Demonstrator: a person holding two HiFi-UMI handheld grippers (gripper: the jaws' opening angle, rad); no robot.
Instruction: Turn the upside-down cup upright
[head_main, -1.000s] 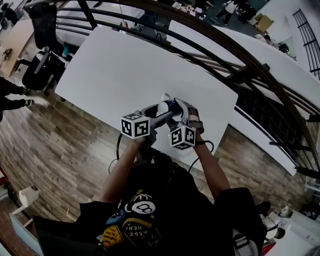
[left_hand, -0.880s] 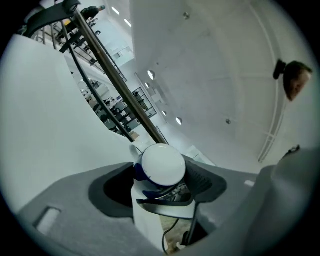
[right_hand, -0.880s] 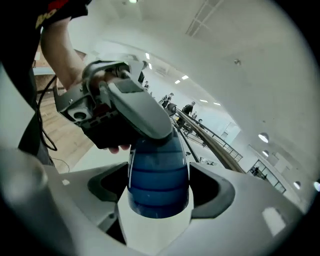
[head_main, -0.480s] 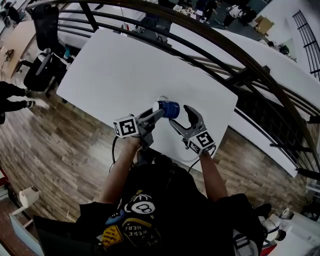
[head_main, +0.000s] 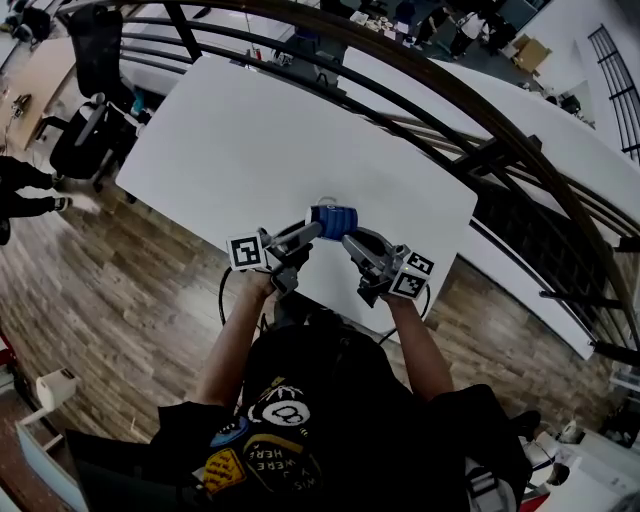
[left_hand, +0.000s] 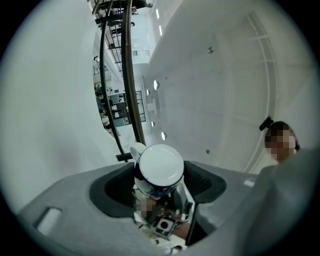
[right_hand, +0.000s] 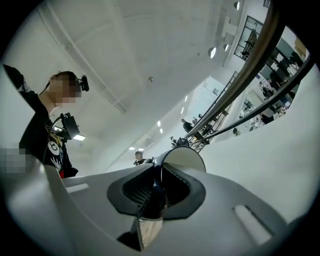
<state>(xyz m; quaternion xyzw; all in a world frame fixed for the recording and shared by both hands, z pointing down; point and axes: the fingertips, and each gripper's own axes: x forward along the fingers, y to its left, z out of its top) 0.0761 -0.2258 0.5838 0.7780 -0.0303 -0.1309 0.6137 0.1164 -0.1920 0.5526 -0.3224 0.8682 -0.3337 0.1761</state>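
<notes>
Above the flat matte white table (head_main: 250, 130), a round glossy blue cup (head_main: 333, 218)

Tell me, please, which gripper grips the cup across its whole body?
The left gripper; its jaws span the cup, while the right gripper's closing jaws pinch just the rim.

right gripper (head_main: 349, 240) closing on cup (head_main: 334, 219), left (head_main: 316, 229) gripping

Blue cup (head_main: 333, 219), white inside, sideways, aloft
</notes>
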